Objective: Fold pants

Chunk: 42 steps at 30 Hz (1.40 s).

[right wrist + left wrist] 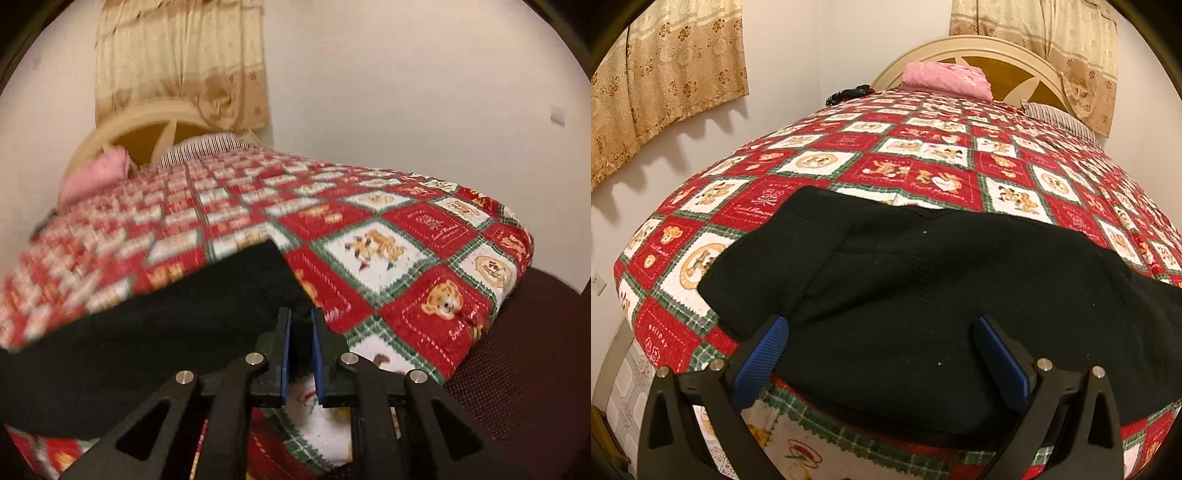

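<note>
Right jaws pinched on the pants corner, left ones wide open

Our right gripper [300, 317] has its blue pads nearly together on the black pants [155, 343] at their right-hand corner, low centre of frame. Our left gripper [881, 336] is spread wide over the cloth, gripping nothing. The pants [923, 280] run left-right across the quilt [905, 147], so we reckon the fold goes sideways, right hand leading.

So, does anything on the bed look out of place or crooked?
Nothing looks damaged. The black pants lie slightly askew across the quilt, with a few white lint specks. The right gripper pinches their corner; the left gripper is open over them.
</note>
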Motion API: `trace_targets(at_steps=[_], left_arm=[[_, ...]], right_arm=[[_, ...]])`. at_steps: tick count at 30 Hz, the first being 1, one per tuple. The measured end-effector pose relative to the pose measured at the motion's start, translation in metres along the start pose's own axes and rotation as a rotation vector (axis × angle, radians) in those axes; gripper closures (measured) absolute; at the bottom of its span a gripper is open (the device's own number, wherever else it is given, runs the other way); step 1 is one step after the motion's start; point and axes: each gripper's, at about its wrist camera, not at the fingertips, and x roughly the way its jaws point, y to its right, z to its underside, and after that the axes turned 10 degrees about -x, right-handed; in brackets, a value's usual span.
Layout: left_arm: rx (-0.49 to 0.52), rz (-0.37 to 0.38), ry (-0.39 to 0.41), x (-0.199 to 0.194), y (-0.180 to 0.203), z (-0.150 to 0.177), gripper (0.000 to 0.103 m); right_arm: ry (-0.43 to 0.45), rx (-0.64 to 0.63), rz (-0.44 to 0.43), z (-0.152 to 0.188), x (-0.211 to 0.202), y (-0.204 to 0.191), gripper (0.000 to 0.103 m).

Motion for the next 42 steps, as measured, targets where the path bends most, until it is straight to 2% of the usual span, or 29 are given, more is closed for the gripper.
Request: trace_targets(at_steps=[2, 5, 7, 8, 9, 11, 13, 15, 17, 19, 20, 23, 26, 28, 30, 33, 35, 37, 38, 39, 41, 42], left_arm=[[0.001, -0.003, -0.001, 0.0, 0.001, -0.001, 0.0], [0.002, -0.007, -0.008, 0.001, 0.001, -0.002, 0.0], [0.002, -0.005, -0.01, 0.001, 0.001, -0.001, 0.0], [0.002, -0.004, -0.009, 0.001, 0.001, -0.001, 0.0], [0.003, -0.006, -0.008, 0.001, 0.001, -0.002, 0.0], [0.004, -0.012, -0.009, 0.002, 0.002, -0.002, 0.0], [0.003, -0.017, -0.011, 0.003, 0.003, -0.003, 0.0], [0.002, -0.021, -0.012, 0.003, 0.004, -0.002, 0.0], [0.002, -0.024, -0.013, 0.003, 0.004, -0.001, 0.0], [0.001, -0.025, -0.013, 0.002, 0.004, -0.001, 0.0], [0.001, -0.026, -0.013, 0.002, 0.004, -0.001, 0.0], [-0.001, -0.03, -0.014, 0.002, 0.005, -0.001, 0.0], [-0.005, -0.034, -0.016, 0.003, 0.005, -0.001, 0.0], [-0.007, -0.035, -0.015, 0.003, 0.005, -0.001, 0.0], [-0.008, -0.034, -0.01, 0.003, 0.005, 0.0, 0.0], [-0.006, -0.034, -0.002, 0.003, 0.004, 0.0, 0.0], [-0.006, -0.036, -0.001, 0.003, 0.005, 0.0, 0.0], [-0.007, -0.034, -0.001, 0.002, 0.005, 0.0, 0.0], [-0.007, -0.032, 0.001, 0.002, 0.005, 0.0, 0.0], [-0.009, -0.03, 0.004, 0.001, 0.004, 0.0, 0.0], [-0.014, -0.04, 0.006, -0.003, 0.005, -0.001, 0.0], [-0.016, -0.048, 0.006, -0.005, 0.007, -0.001, 0.0]], right_arm=[[0.054, 0.018, 0.003, -0.01, -0.009, 0.0, 0.089], [0.032, -0.067, -0.017, -0.028, 0.003, -0.013, 0.087], [-0.009, -0.085, -0.031, -0.036, 0.021, -0.015, 0.073], [-0.037, -0.061, -0.035, -0.04, 0.032, -0.012, 0.052], [-0.047, -0.036, -0.041, -0.041, 0.034, -0.01, 0.038], [-0.058, 0.016, -0.101, -0.044, 0.046, -0.003, 0.038], [-0.099, -0.005, -0.129, -0.049, 0.063, -0.004, 0.038], [-0.15, -0.065, -0.106, -0.049, 0.081, -0.011, 0.06], [-0.211, -0.113, -0.094, -0.045, 0.099, -0.017, 0.06], [-0.199, -0.152, -0.085, -0.043, 0.102, -0.022, 0.063], [-0.19, -0.178, -0.101, -0.044, 0.1, -0.027, 0.082], [-0.124, -0.255, -0.053, -0.046, 0.086, -0.041, 0.089], [-0.055, -0.206, -0.048, -0.055, 0.075, -0.037, 0.09], [-0.044, -0.16, -0.052, -0.061, 0.078, -0.031, 0.094], [-0.075, -0.133, -0.043, -0.062, 0.089, -0.027, 0.095], [-0.174, -0.091, -0.046, -0.053, 0.113, -0.019, 0.095], [-0.173, -0.049, -0.058, -0.057, 0.113, -0.01, 0.095], [-0.183, -0.046, -0.023, -0.057, 0.109, -0.006, 0.092], [-0.169, -0.027, 0.031, -0.056, 0.101, -0.003, 0.092], [-0.12, 0.005, 0.078, -0.054, 0.085, -0.001, 0.092], [0.016, 0.027, 0.073, -0.05, 0.047, -0.009, 0.092], [0.043, 0.007, 0.058, -0.048, 0.036, -0.019, 0.092]])
